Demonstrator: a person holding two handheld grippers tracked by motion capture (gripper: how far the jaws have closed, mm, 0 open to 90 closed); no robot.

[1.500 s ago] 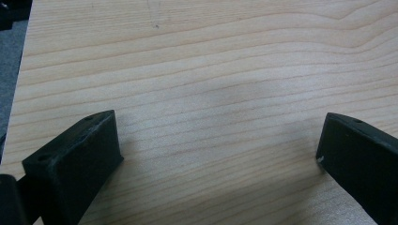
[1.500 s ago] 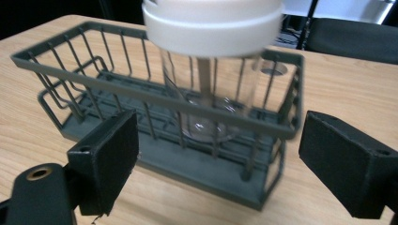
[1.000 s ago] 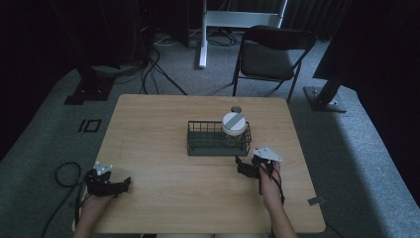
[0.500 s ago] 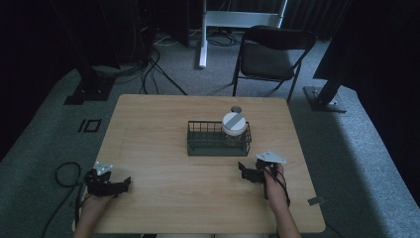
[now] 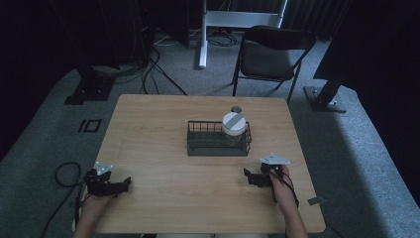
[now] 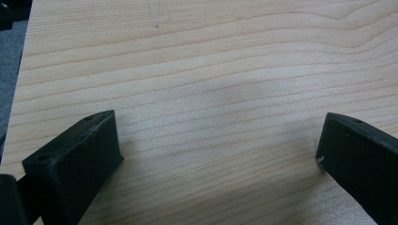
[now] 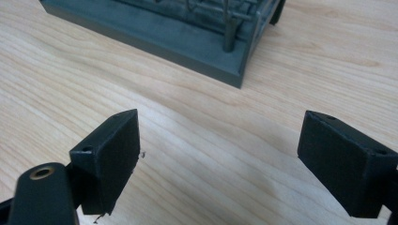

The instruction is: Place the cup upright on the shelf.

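Seemingly the work is done: the white-lidded jar (image 5: 234, 127) stands in the right end of the wire basket (image 5: 218, 148) mid-desk (image 5: 163, 129), while the left tool (image 5: 123, 184) and right tool (image 5: 247, 176) rest released and empty near the desk's front edge.

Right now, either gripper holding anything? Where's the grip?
Nothing held. Left gripper and right gripper are both open over bare table; the jar sits in the wire basket.
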